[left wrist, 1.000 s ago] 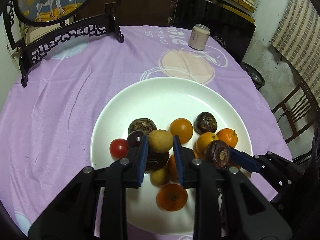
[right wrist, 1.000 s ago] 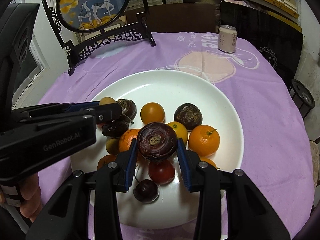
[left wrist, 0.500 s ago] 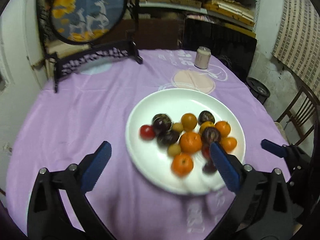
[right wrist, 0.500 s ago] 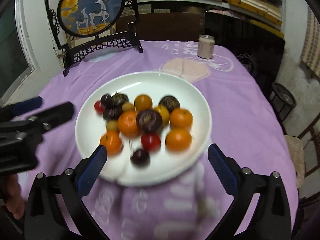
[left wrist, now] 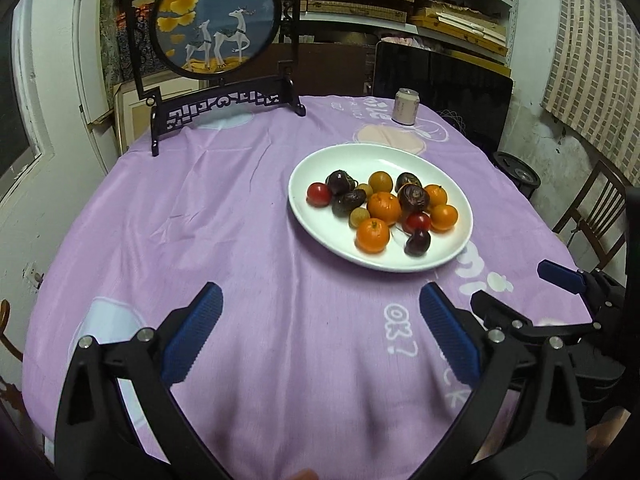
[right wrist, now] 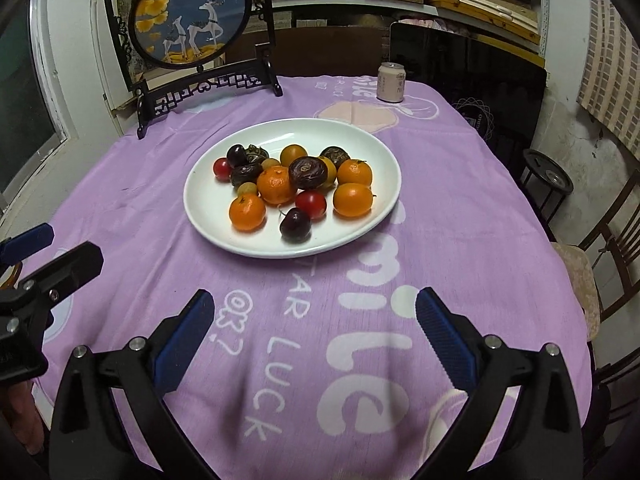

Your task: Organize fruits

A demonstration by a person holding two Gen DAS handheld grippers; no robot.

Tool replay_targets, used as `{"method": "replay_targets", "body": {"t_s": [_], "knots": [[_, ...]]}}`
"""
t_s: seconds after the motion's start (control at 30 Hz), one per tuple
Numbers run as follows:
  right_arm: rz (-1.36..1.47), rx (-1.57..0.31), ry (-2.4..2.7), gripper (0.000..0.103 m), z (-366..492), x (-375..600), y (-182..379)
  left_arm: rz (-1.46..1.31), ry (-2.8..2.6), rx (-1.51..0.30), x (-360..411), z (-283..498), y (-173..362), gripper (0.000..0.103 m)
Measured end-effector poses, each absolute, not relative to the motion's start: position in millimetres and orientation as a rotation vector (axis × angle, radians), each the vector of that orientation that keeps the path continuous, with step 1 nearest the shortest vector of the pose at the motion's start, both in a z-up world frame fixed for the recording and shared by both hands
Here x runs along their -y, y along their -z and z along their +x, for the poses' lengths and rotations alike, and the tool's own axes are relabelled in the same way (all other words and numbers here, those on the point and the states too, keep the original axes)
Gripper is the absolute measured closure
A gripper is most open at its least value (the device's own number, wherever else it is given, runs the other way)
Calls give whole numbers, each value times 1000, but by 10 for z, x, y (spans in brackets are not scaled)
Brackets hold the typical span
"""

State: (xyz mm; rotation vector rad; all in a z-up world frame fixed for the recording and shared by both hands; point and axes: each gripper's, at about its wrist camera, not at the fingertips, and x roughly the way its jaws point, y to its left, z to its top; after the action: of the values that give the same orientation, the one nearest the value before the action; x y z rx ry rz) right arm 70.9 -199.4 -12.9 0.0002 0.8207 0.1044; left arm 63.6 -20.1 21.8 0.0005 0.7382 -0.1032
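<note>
Both tongs stand wide apart with nothing between them: our left tongs (left wrist: 320,332) fill the bottom of the left wrist view, our right tongs (right wrist: 316,330) the bottom of the right wrist view, and both hang over bare purple cloth on the counter (left wrist: 224,240), well short of the plate. Their jaws have just been opening, and we see no fruit in either pair. We judge the sorting close to done, since every fruit we can find lies on the white plate (right wrist: 372,148), which sits at the centre of the right wrist view and right of centre in the left wrist view; none is loose on the cloth. In the plate we count several mandarins (right wrist: 247,212), two red tomatoes (right wrist: 311,204), a dark cherry (right wrist: 295,224) nearest the lower rim, some wrinkled dark fruits (right wrist: 307,172) and a few small yellowish ones, bunched together in the middle with the upper part of the plate bare. They are mixed, not grouped by kind, so if grouping is wanted, that is still left. A pale drink can (right wrist: 391,82) stands apart in the upper right, and a framed deer screen (right wrist: 188,16) at the upper left.
</note>
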Motion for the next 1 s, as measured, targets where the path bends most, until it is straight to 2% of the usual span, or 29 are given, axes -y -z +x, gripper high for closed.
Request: {"method": "replay_targets", "body": {"t_s": [1.0], "knots": [[-11,-813,-138,2,524,1826,80,0,123,-740,169,527,-230,2]]}}
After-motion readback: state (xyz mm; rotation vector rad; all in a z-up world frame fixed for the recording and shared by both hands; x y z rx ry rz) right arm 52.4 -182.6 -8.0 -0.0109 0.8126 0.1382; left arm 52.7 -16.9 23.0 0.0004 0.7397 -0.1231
